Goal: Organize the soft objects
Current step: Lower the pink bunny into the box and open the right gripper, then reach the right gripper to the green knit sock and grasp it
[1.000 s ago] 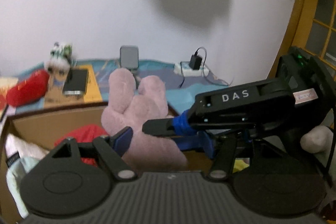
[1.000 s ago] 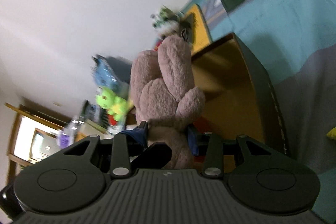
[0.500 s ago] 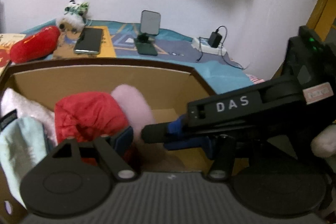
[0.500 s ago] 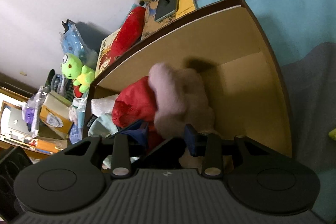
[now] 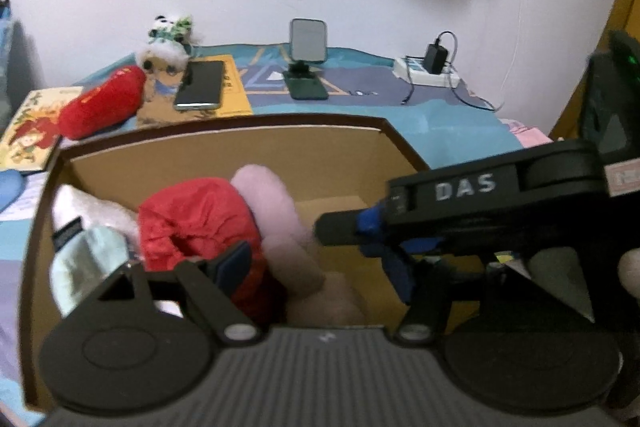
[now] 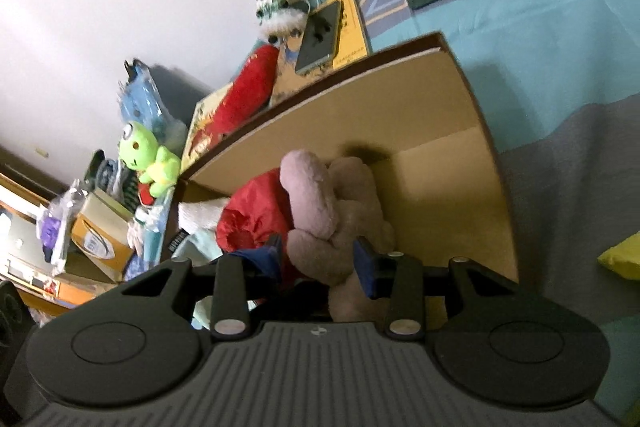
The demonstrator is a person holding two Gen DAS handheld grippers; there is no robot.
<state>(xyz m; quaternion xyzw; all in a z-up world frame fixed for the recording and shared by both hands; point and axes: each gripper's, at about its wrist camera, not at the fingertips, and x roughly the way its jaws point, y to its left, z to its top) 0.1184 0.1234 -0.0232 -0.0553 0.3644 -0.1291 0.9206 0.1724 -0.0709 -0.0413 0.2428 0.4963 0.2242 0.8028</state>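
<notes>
A pink plush bunny (image 6: 320,211) lies inside the cardboard box (image 6: 440,99), against a red soft item (image 6: 248,215). My right gripper (image 6: 320,259) straddles the bunny with its blue pads wide apart, so it is open. In the left wrist view the bunny (image 5: 280,223) lies beside the red item (image 5: 196,219), with a pale blue item (image 5: 84,263) and a white one (image 5: 80,207) at the box's left. My left gripper (image 5: 316,263) is open above the box (image 5: 224,151). The right gripper's body marked DAS (image 5: 496,199) crosses in front of it.
Behind the box lie a red plush (image 5: 100,103), a small panda toy (image 5: 168,39), a phone (image 5: 200,83) on a yellow book, a phone stand (image 5: 308,63) and a power strip (image 5: 424,67). A green frog plush (image 6: 148,159) sits among clutter at the left. A yellow item (image 6: 624,259) lies at the right.
The bunny went from held up above the box down into it beside the red item. My right gripper's pads have opened off the bunny. Both grippers dropped over the box.
</notes>
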